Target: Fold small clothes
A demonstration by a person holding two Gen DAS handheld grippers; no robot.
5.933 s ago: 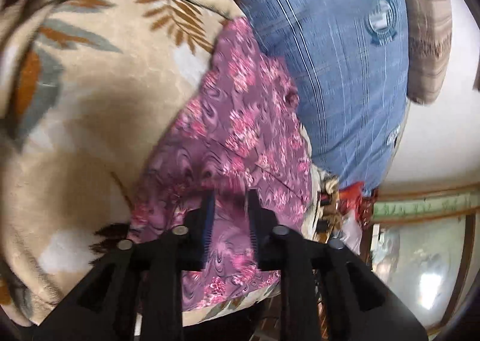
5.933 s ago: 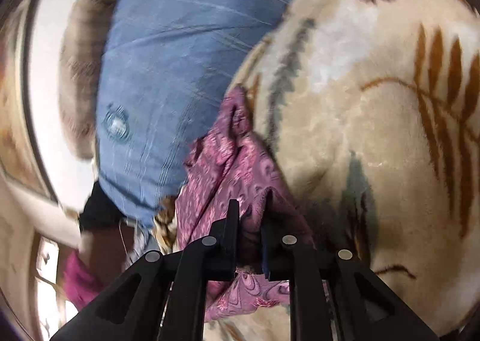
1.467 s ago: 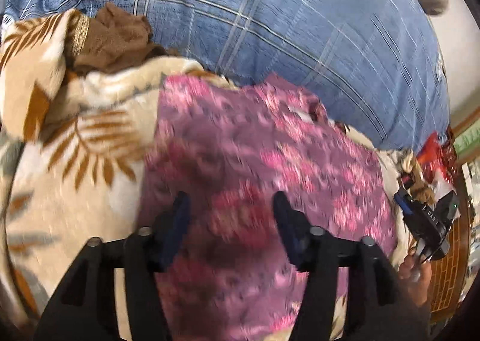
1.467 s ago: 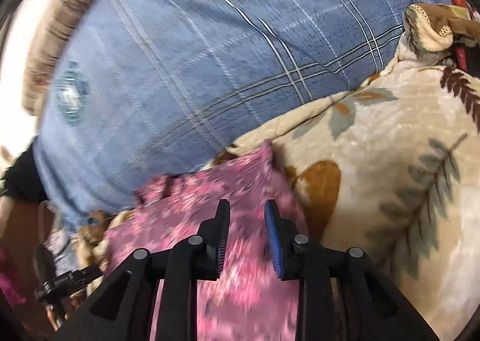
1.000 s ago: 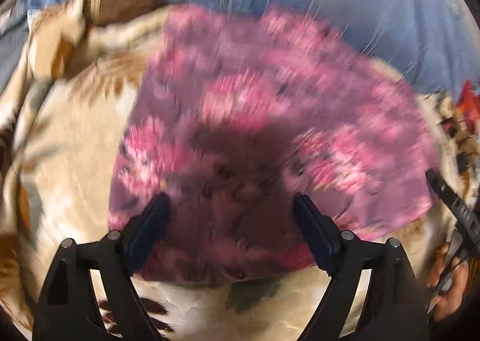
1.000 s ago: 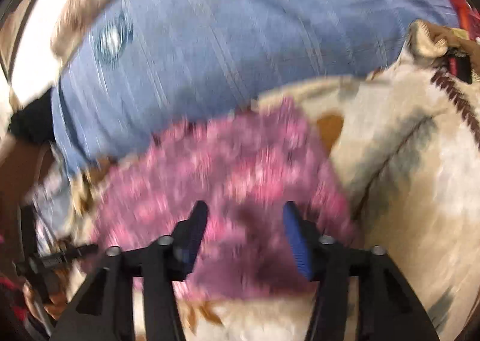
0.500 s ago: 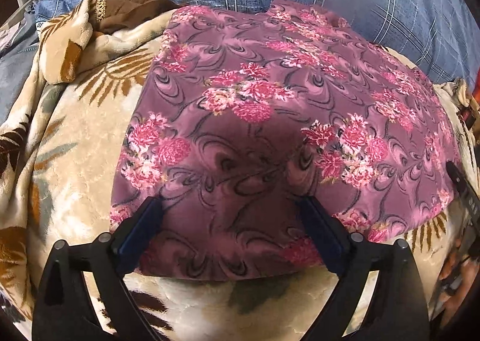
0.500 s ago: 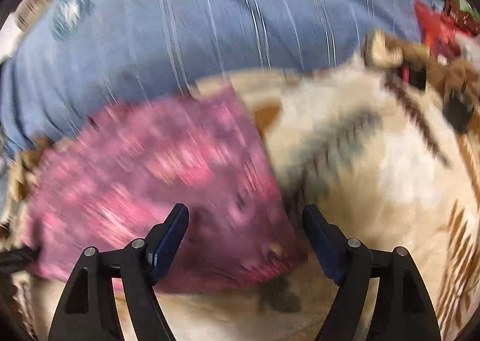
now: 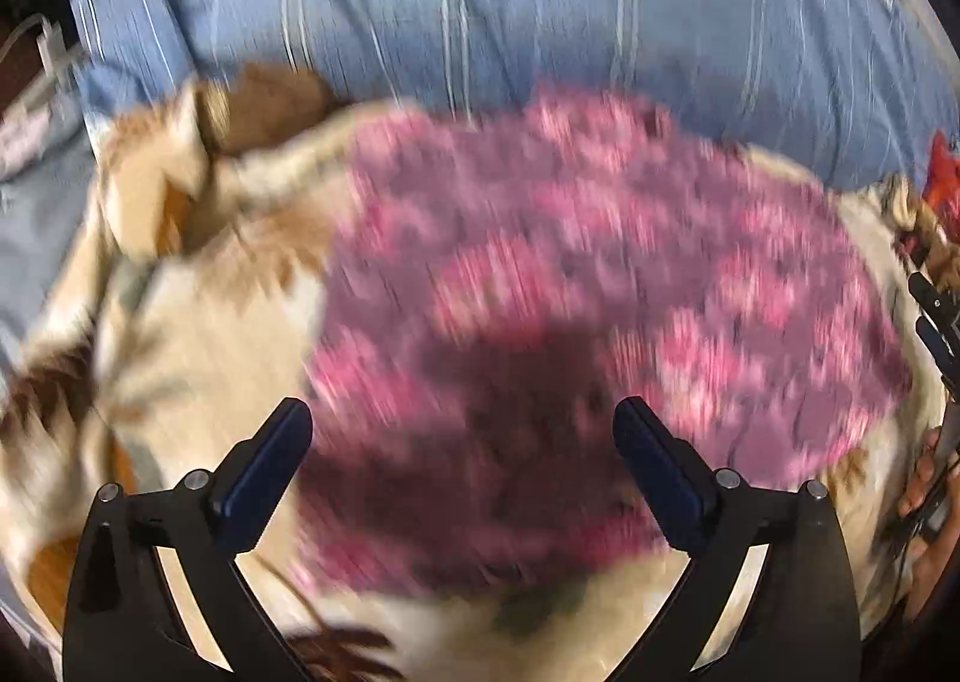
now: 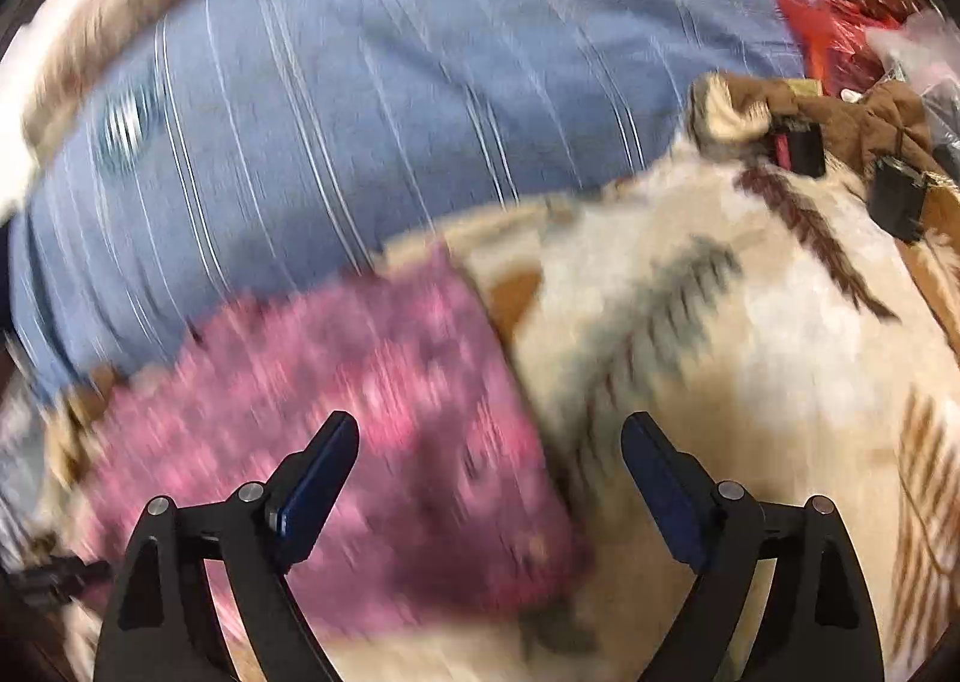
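I am seeing the left gripper (image 9: 462, 424) and right gripper (image 10: 489, 439) hanging over the folded floral cloth (image 9: 600, 286) on the blanket (image 10: 750, 352), jaws just opening wide, gripping nothing

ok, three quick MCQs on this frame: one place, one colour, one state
1. The folded garment lies on:
A the leaf-print blanket
B bare floor
C a chair

2. The garment is:
A plain green
B purple with pink flowers
C white

3. The left claw and right claw are:
A shut on the garment
B open, holding nothing
C shut on nothing

Answers:
1 A, blanket shows around its edges.
2 B, clear despite blur.
3 B, fingers wide apart, having just opened, above the cloth.
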